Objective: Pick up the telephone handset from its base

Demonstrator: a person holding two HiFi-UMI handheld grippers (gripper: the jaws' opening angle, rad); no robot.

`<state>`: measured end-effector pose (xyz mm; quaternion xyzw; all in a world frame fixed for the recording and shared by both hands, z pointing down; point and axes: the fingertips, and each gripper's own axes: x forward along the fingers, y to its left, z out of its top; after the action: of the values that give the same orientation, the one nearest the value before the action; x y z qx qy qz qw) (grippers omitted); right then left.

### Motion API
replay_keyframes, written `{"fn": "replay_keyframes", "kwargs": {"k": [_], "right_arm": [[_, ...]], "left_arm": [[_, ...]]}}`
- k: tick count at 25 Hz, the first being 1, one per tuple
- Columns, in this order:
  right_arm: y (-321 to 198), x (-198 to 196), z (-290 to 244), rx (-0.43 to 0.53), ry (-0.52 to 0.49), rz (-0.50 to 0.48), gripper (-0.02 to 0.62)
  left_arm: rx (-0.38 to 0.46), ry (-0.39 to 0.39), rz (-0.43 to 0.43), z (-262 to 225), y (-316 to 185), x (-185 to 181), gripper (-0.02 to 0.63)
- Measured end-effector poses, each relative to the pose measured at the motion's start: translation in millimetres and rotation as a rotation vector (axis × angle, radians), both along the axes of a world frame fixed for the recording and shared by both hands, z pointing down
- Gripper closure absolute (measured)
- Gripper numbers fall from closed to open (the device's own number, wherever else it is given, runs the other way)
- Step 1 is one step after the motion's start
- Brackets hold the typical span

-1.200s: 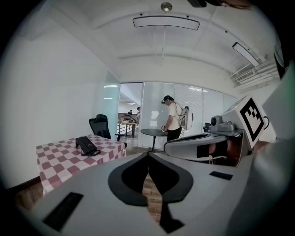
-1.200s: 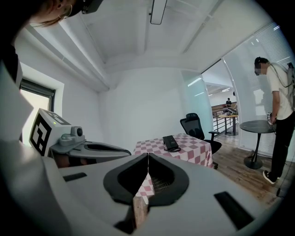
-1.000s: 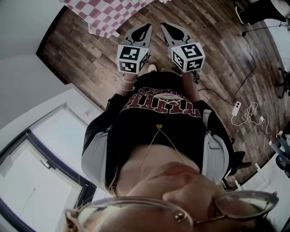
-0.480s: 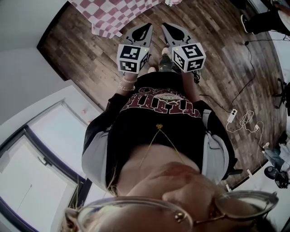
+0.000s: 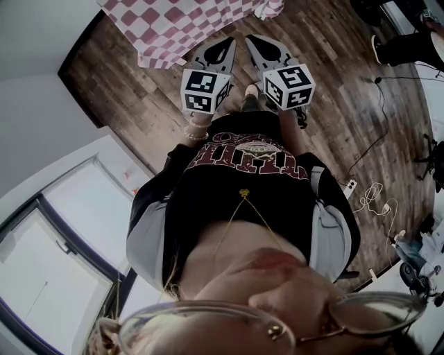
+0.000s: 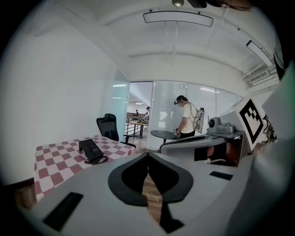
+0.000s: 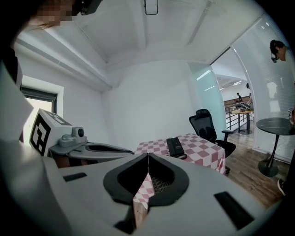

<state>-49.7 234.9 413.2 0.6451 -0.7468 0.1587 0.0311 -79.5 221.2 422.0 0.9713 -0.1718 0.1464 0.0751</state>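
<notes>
A black telephone (image 6: 91,151) with its handset on the base lies on a table with a red-and-white checked cloth (image 6: 55,161), well ahead of both grippers. The right gripper view has the same telephone (image 7: 174,146) near the far end of the cloth (image 7: 198,150). In the head view only the cloth's edge (image 5: 173,21) shows; the phone is out of frame. My left gripper (image 5: 225,45) and right gripper (image 5: 253,41) are held side by side in front of the person's chest, above the wooden floor. Both are shut with nothing between the jaws.
A black office chair (image 7: 207,126) stands behind the table. A round dark table (image 7: 276,125) and a standing person (image 6: 186,117) are off to the right. A power strip and cables (image 5: 361,194) lie on the floor to the right.
The checked table has come nearer to the grippers in the head view and the floor has shifted beneath. Both grippers keep the same pose and stay shut.
</notes>
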Motion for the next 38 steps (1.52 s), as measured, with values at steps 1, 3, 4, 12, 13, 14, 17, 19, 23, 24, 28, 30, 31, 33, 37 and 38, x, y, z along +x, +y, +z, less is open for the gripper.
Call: {"fn": "replay_keyframes", "kwargs": {"k": [1,3,4,12,13,14,17,19,23,24,28,30,31,33,37,38], "right_arm": [[-4.0,4.6,-1.2,0.002,-0.003,-0.007,0.575],[-11.0,12.4,-2.6,0.004,-0.009,-0.019,0.575],[-14.0,16.3,-2.7,0.005,-0.010,-0.025,0.575],[-30.1,50.5,1.6,-0.008,-0.020,-0.053,0.575],[-31.1,54.7,1.9,-0.009,-0.019,-0.055,0.575],[-31.9,59.2,1.8,-0.008,-0.020,-0.057,0.575],[-34.1,73.7,-1.7,0.010,-0.024,-0.063,0.575],[-34.7,80.8,-4.7,0.025,-0.031,-0.077,0.575],[-32.8,91.0,-3.0,0.010,-0.006,-0.116,0.575],[-33.0,93.2,-2.5,0.009,0.002,-0.126,0.575],[-37.5,98.7,-2.7,0.019,-0.010,-0.155,0.575],[-41.1,96.9,-1.6,0.022,-0.012,-0.166,0.575],[-43.0,95.6,-1.1,0.024,-0.012,-0.173,0.575],[-46.2,94.2,0.4,0.024,-0.012,-0.182,0.575],[-51.7,93.8,2.4,0.021,-0.021,-0.185,0.575],[-53.9,94.3,2.6,0.022,-0.023,-0.182,0.575]], "left_arm": [[0.002,0.000,-0.004,-1.2,-3.5,5.2,0.595],[0.004,0.000,-0.013,-2.7,-10.1,14.6,0.595],[0.005,0.000,-0.018,-3.0,-13.1,19.2,0.595],[0.002,-0.007,-0.027,-2.5,-28.6,57.1,0.595],[0.002,-0.007,-0.028,-2.4,-29.9,61.6,0.595],[0.003,-0.006,-0.029,-2.4,-30.8,66.5,0.595],[0.013,-0.005,-0.030,-4.4,-32.9,82.1,0.595],[0.023,-0.012,-0.036,-4.8,-34.5,90.3,0.595],[0.022,-0.013,-0.072,-4.1,-37.5,100.2,0.595],[0.022,-0.012,-0.086,-4.1,-38.4,101.0,0.595],[0.011,-0.023,-0.121,0.9,-40.1,99.9,0.595],[0.004,-0.027,-0.134,5.1,-43.3,96.8,0.595],[0.003,-0.024,-0.143,6.1,-45.8,95.3,0.595],[0.002,-0.017,-0.158,6.5,-50.0,93.6,0.595],[0.004,-0.025,-0.162,8.4,-54.2,91.5,0.595],[0.002,-0.023,-0.159,9.2,-56.6,91.9,0.595]]}}
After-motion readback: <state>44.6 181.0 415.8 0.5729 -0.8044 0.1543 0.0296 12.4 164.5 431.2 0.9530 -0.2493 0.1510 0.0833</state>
